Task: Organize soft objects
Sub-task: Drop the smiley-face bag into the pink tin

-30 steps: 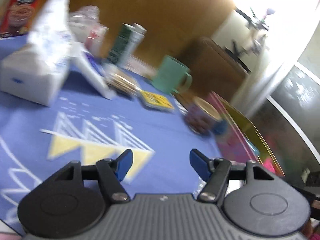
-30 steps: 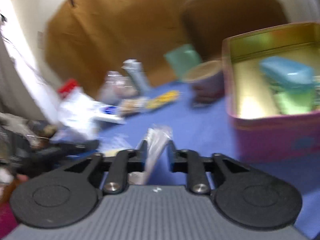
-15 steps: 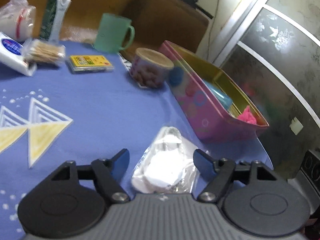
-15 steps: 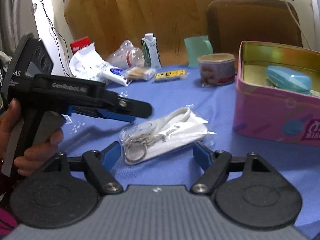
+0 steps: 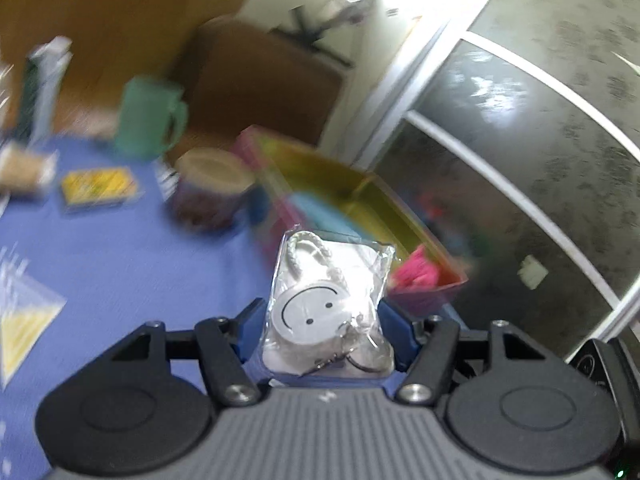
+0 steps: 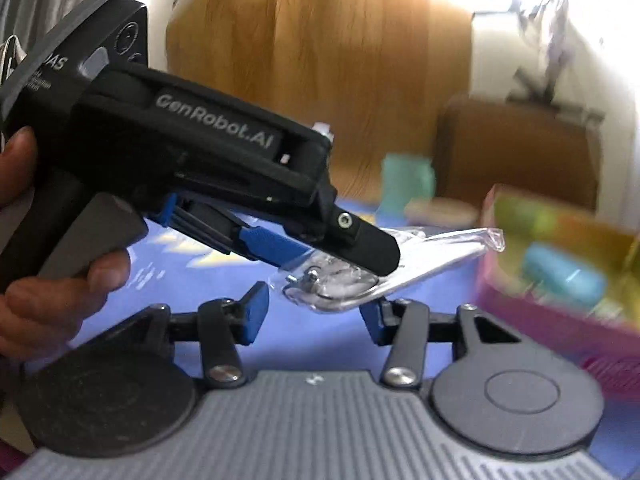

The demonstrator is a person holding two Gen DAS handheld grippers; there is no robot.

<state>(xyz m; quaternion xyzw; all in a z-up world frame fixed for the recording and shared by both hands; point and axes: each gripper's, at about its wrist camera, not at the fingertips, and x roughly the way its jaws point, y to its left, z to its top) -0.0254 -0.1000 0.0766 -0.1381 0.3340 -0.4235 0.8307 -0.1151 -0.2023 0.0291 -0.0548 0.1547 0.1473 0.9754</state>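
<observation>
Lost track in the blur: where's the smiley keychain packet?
The smiley keychain packet is clamped in the left gripper, lifted off the blue tablecloth, just short of the pink tin.

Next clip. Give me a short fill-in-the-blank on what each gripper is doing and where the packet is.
1. The clear packet is clamped by the ____ gripper.
2. The right gripper is ____, gripping nothing.
3. The face printed on the white disc inside the packet is a ____.
4. The pink tin has no ____ on it.

Answers: left; open; smiley; lid

A blue-clothed table (image 5: 120, 264) carries a green mug (image 5: 150, 118), patterned cup (image 5: 210, 188), yellow packet (image 5: 98, 188) and pink tin (image 5: 360, 216) by its far edge.
</observation>
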